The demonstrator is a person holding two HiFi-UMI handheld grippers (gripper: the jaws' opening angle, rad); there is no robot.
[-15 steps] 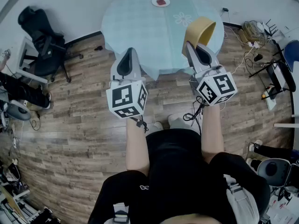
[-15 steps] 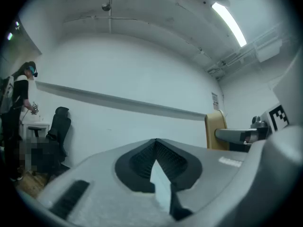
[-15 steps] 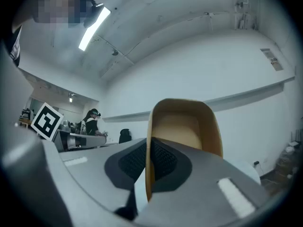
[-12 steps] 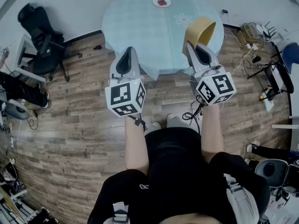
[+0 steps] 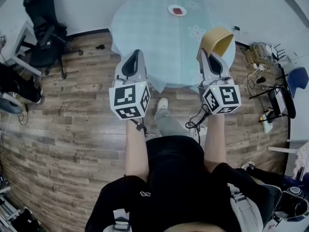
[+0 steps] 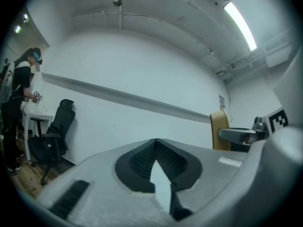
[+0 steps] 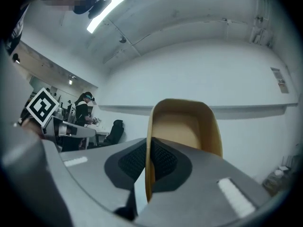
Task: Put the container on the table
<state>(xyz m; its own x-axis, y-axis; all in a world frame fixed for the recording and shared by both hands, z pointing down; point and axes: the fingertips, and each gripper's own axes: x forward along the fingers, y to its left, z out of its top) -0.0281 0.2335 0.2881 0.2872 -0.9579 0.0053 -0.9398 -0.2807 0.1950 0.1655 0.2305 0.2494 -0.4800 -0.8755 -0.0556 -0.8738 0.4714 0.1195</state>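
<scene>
A tan-yellow container (image 5: 217, 39) hangs on its side over the near right edge of the round table (image 5: 154, 33), which has a pale blue cloth. My right gripper (image 5: 206, 53) is shut on the container's wall; in the right gripper view the jaws (image 7: 148, 148) pinch the thin rim of the container (image 7: 187, 126), whose hollow faces the camera. My left gripper (image 5: 136, 53) is held level with it above the table's near left edge, shut with nothing between its fingers (image 6: 156, 143). The left gripper view also shows the container (image 6: 218, 129) off to the right.
A small white plate (image 5: 177, 10) with something red lies at the table's far side. A black office chair (image 5: 44, 30) stands at the far left. Cables and power strips (image 5: 263, 57) clutter the floor on the right. A person (image 6: 18, 103) stands at a desk by the left wall.
The person has stepped toward the table. Both grippers and the held container have moved forward, from over the floor to over the table's near edge.
</scene>
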